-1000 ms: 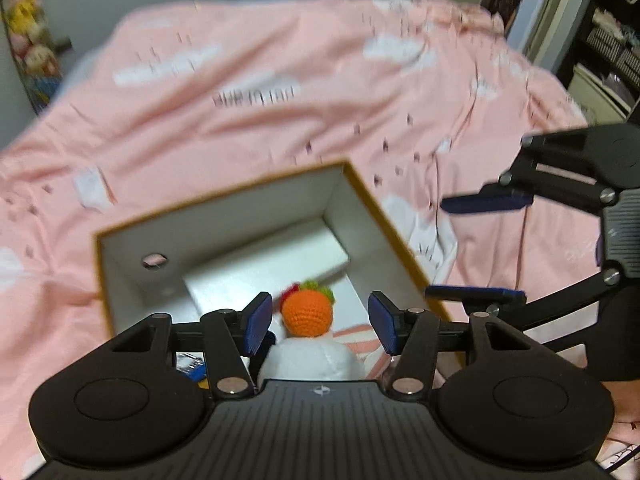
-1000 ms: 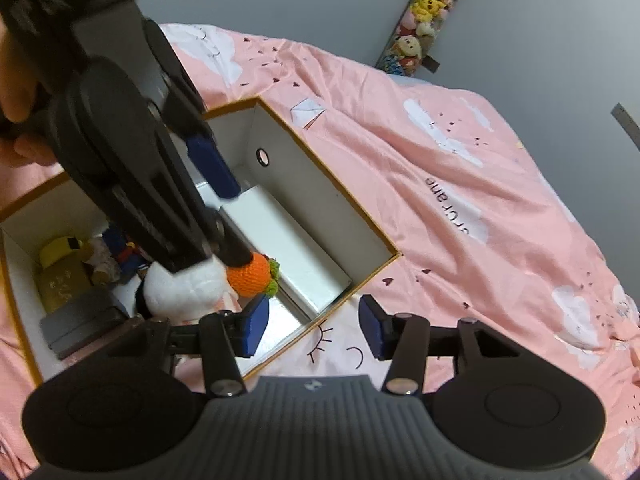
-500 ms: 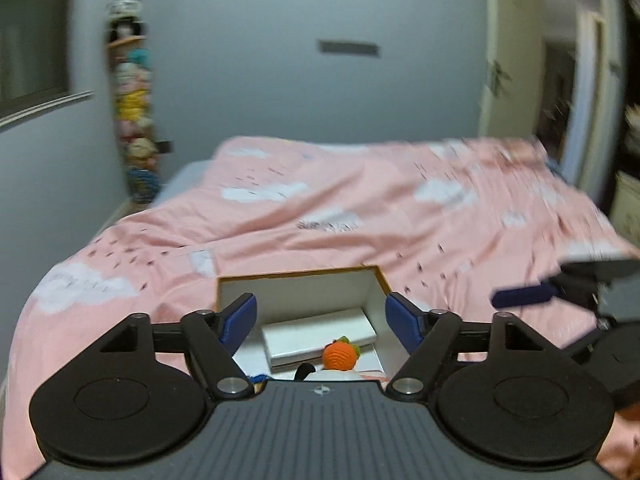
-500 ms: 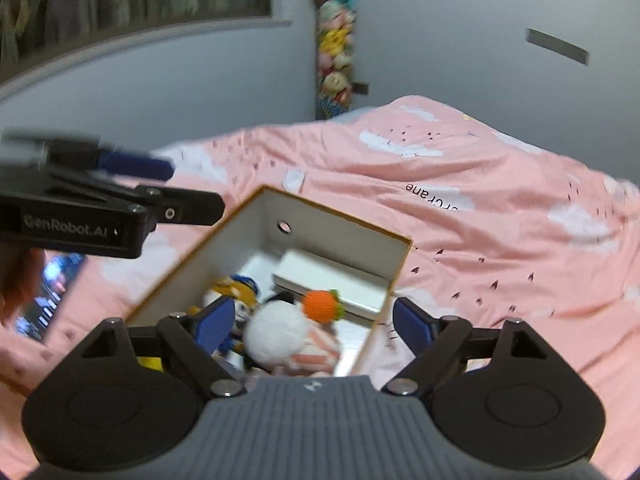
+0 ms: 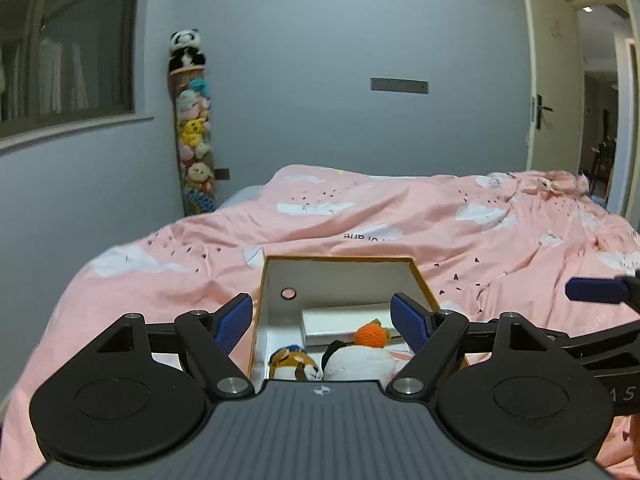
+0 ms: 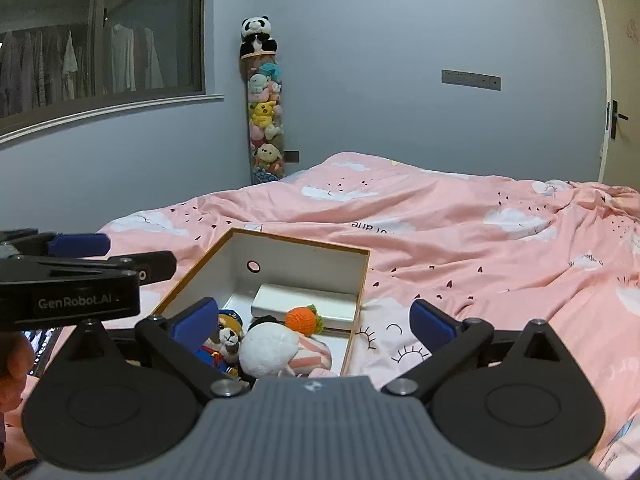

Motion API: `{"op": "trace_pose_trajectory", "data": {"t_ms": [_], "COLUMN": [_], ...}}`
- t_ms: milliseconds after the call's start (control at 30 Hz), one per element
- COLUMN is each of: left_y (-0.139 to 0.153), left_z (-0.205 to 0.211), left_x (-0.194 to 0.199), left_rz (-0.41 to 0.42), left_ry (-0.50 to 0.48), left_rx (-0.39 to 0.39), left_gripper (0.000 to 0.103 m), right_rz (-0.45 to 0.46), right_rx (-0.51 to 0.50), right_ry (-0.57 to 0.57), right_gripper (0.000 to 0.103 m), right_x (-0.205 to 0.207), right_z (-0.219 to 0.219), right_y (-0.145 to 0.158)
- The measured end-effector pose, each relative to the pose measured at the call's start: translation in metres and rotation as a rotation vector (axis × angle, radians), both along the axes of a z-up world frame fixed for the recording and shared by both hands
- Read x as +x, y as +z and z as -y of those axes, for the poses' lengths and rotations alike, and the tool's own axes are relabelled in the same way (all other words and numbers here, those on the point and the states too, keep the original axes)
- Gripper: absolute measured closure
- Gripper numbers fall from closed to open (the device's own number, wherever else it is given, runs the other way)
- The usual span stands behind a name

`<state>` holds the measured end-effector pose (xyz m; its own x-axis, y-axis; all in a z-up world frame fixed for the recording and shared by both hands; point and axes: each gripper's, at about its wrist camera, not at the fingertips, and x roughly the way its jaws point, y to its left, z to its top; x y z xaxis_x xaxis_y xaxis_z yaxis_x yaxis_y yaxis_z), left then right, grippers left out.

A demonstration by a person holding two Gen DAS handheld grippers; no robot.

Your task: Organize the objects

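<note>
On pink bedspread (image 6: 460,248): open box (image 6: 304,256), long axis running away; right tool (image 6: 314,322) opening, left tool (image 5: 322,318) wide, both empty.

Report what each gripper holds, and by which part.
Nothing. The left gripper is open and empty; the right gripper's fingers are opening with nothing between them. The toys lie in the box.

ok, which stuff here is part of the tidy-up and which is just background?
Job:
- box on the bed
- white plush with orange carrot
- dog plush
- flat white case

Background:
- pink duvet
- tube of plush toys
- panda
- window
- door
</note>
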<state>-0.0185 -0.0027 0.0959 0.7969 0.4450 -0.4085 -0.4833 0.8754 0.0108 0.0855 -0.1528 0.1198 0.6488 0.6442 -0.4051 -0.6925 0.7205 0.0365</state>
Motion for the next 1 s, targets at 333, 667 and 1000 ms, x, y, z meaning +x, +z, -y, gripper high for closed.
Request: {"op": "trace_pose_trajectory", "data": {"t_ms": [333,667,1000], "left_y": [-0.024,-0.050,-0.060], "left_z": [-0.005,-0.006,-0.007], "left_x": [-0.013,-0.007,-0.003], "left_rz": [-0.053,-0.196,-0.262], "left_ry": [0.034,0.032,0.039], "left_rx": [-0.024,-0.088,-0.137], "left_gripper": [0.011,0.011,0.011], "right_rz": [-0.026,-0.100,-0.180], "right_rx": [-0.056,-0.117,-0.151], "right_ry": [-0.037,-0.044,-0.056], "right_gripper": [0.001,0.001,0.001], "right_x": [0.000,0.005,0.013], "right_z": [-0.011,-0.019,-0.022], "right_y": [-0.020,-0.040,-0.054]}}
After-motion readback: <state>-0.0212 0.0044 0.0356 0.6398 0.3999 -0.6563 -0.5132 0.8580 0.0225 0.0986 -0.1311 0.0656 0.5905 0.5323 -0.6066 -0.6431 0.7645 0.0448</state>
